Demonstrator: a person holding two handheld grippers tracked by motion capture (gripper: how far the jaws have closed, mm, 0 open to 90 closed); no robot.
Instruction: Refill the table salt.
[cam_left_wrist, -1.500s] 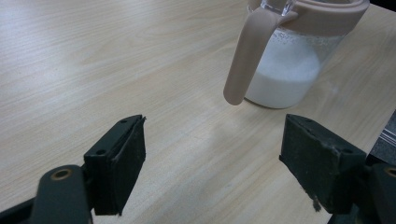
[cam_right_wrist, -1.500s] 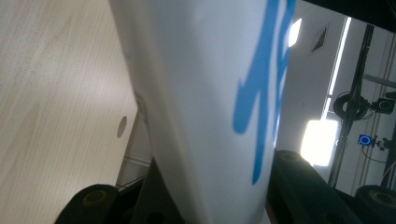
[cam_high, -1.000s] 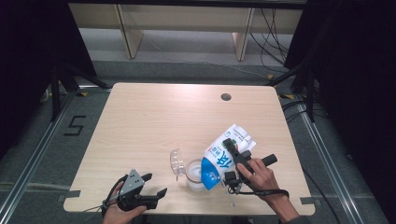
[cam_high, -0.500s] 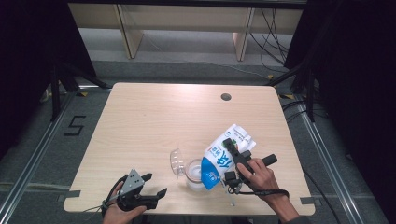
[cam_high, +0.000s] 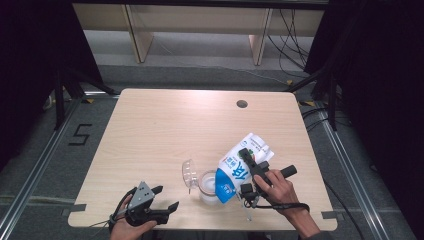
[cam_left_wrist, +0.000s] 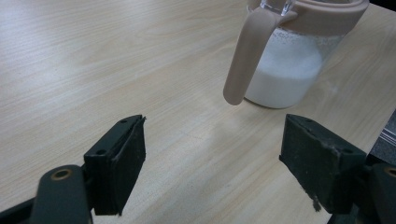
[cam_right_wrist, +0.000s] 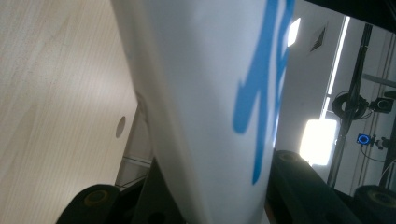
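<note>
Black fingers (cam_left_wrist: 116, 170) — grey plate (cam_high: 142, 192), apparently screwed

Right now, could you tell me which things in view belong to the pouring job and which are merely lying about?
In the job:
- milk carton, tilted, in the right gripper
- jug, part full of milk

Just about:
- left gripper, open, holding nothing
- cable hole in the table

Pitcher (cam_high: 206, 186) stands on the desk (cam_high: 165, 130) near its front edge; carton (cam_high: 240, 167) tilts over it from the right; lid (cam_high: 189, 173) just left.

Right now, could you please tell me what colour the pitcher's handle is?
The pitcher's handle is a pale pinkish beige, matching its rim; the left gripper view shows it best.
</note>
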